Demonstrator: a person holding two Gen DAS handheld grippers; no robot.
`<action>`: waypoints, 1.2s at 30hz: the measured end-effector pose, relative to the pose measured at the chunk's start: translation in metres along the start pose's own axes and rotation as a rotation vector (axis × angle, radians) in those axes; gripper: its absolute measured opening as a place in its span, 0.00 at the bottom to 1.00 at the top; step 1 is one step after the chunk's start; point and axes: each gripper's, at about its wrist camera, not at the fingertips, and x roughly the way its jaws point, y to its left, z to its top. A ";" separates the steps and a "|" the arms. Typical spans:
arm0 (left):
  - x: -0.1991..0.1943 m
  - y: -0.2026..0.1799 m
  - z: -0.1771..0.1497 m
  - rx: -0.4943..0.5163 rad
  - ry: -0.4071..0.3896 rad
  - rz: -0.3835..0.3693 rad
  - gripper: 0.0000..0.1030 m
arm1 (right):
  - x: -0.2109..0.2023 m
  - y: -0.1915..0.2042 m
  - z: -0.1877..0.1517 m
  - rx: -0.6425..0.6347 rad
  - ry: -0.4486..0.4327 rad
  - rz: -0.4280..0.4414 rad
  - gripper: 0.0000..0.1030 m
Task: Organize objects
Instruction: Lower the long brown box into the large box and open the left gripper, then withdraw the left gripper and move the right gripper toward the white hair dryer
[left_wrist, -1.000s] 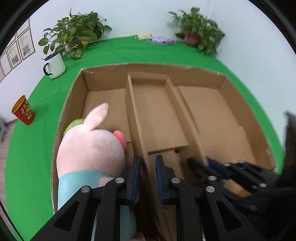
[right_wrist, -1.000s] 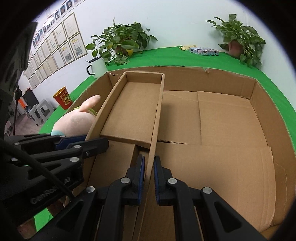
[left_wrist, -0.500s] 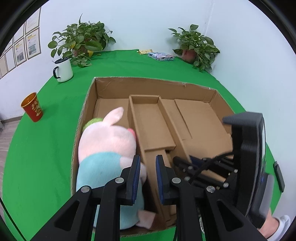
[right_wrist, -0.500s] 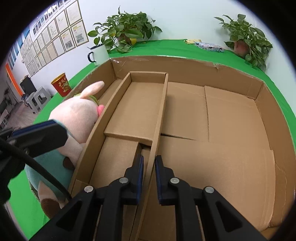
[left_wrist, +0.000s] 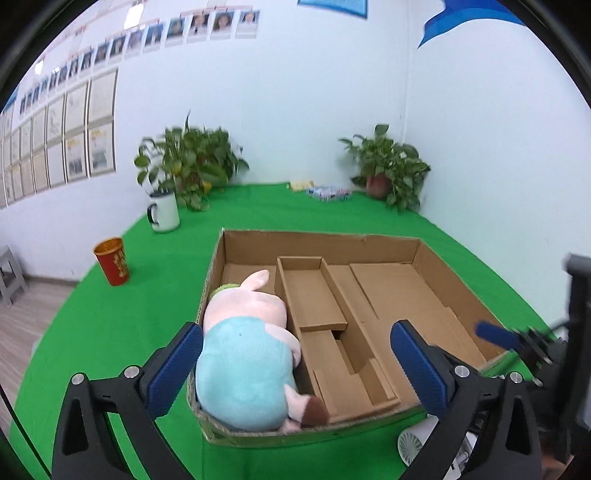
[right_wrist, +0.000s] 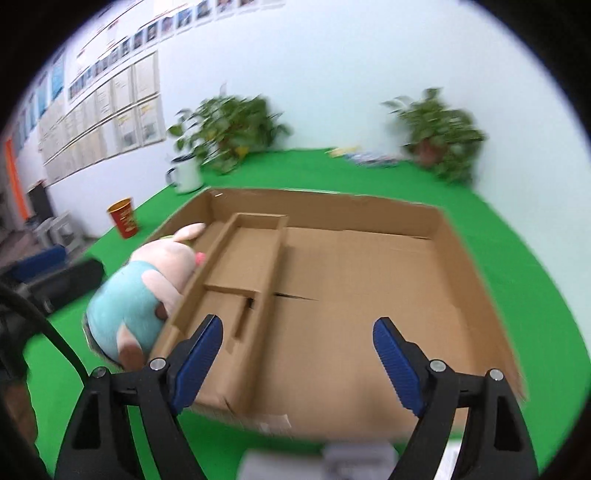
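Left gripper (left_wrist: 295, 363) and right gripper (right_wrist: 297, 350): both spread wide, holding nothing, above the near edge of the shallow brown cardboard box (left_wrist: 321, 240). Pink plush pig in a light-blue shirt (left_wrist: 247, 354): lying in the box's leftmost compartment, beside the cardboard divider insert (left_wrist: 314, 299).

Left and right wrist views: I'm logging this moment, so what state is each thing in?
left gripper: open, empty
right gripper: open, empty
cardboard box: open-topped, divider inside
plush pig: lying in the box's left compartment
white mug: upright
red cup: upright
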 end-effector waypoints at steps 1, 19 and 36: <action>-0.006 -0.004 -0.004 0.006 -0.013 0.004 0.99 | -0.007 -0.004 -0.007 0.016 -0.001 -0.002 0.82; -0.035 -0.069 -0.073 0.031 0.001 -0.043 0.91 | -0.052 -0.030 -0.074 0.024 0.033 -0.026 0.80; -0.036 -0.057 -0.077 -0.066 -0.007 -0.002 0.98 | -0.072 -0.034 -0.094 0.017 -0.062 0.059 0.96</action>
